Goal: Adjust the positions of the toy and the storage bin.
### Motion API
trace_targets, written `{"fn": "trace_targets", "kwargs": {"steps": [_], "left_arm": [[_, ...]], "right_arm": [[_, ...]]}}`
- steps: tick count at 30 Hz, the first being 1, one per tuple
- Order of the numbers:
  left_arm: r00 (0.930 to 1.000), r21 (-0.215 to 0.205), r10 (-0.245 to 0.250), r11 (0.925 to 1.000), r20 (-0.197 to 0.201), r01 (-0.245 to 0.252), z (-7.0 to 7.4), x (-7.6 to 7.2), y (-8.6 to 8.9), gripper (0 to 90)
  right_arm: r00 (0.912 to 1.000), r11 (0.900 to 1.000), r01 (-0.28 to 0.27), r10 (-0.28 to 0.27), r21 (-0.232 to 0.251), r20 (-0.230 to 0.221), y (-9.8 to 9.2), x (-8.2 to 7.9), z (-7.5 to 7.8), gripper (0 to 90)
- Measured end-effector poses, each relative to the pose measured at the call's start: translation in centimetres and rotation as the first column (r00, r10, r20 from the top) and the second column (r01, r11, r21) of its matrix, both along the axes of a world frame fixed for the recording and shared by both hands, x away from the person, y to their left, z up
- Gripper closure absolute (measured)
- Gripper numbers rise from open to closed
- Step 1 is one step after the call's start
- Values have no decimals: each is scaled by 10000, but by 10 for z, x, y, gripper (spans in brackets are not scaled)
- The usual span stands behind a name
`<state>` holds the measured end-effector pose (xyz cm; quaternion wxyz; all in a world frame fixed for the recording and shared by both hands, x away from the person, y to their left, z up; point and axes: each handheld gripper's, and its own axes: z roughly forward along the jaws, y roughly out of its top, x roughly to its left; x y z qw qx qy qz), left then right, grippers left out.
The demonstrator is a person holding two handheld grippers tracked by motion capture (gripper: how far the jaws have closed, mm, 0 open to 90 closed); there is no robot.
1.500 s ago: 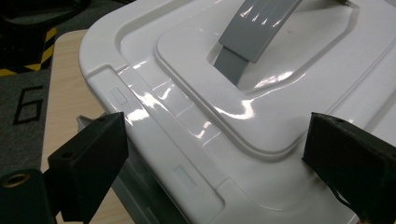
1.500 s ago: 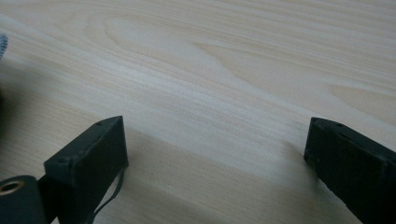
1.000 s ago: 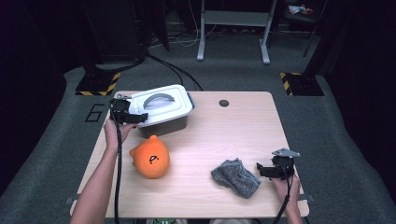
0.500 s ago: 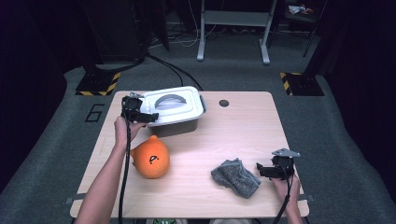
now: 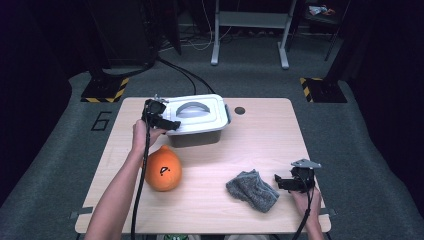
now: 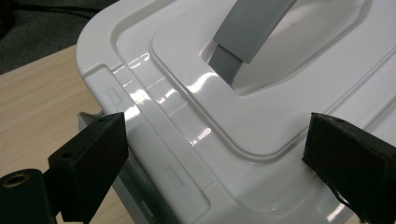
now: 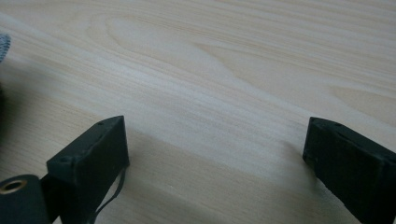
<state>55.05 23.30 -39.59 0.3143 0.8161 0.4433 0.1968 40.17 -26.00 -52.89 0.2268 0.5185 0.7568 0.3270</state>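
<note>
A grey bin with a white lid [image 5: 197, 114] stands at the back of the wooden table [image 5: 260, 145]; the lid has a grey handle [image 5: 191, 106] in its recess. My left gripper [image 5: 170, 123] hovers open over the lid's left front corner [image 6: 154, 116], jaws spread above the rim, nothing between them. An orange ball-shaped toy [image 5: 163, 169] with a black mark lies near the front left. A crumpled grey cloth [image 5: 251, 189] lies at the front right. My right gripper [image 5: 278, 181] rests open just right of the cloth, low over bare wood [image 7: 210, 116].
The table has a small dark hole [image 5: 240, 110] right of the bin. Around the table is grey carpet with a painted number [image 5: 101, 120] at the left, black-and-yellow striped bases [image 5: 104, 90], cables and a metal stand [image 5: 248, 30] behind.
My left gripper has swung right from the bin's left side to over the lid's corner. The bin has shifted right along the table's back. The right gripper stayed put.
</note>
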Motion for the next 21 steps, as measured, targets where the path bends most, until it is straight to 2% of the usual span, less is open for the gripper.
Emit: {"fn": "trace_targets", "kwargs": {"steps": [3,4,6,8,9,10,16,18,21], "left_arm": [[9998,325,-110,9994,140,105,2,0,-9,63],[9994,296,-265,9992,234,258,2,-2,-12,80],[9989,313,-266,9992,395,254,1,-3,-21,85],[9984,131,-337,9994,457,332,0,-2,-27,94],[9988,-37,-370,9993,314,371,-1,-1,-28,99],[9987,-191,-386,9990,334,392,-2,0,-29,97],[9987,-271,-328,9991,377,338,-3,0,-30,98],[9990,-337,-53,9994,454,68,-3,0,-26,95],[9958,-467,476,9979,779,-441,-1,-1,-19,90]], "right_arm": [[10000,10000,-14,14,1,2,0,0,0,58],[10000,10000,-15,15,12,-17,0,0,0,60],[10000,10000,-47,47,-5,24,0,0,0,62],[10000,10000,-50,50,-4,21,0,0,0,62],[10000,10000,-57,57,-3,8,0,0,0,62],[10000,10000,-49,49,-4,36,0,0,0,63],[10000,10000,-51,51,-8,35,0,0,0,63],[10000,10000,-56,56,0,30,0,0,0,63],[10000,10000,-45,45,-10,32,0,0,0,63]]}}
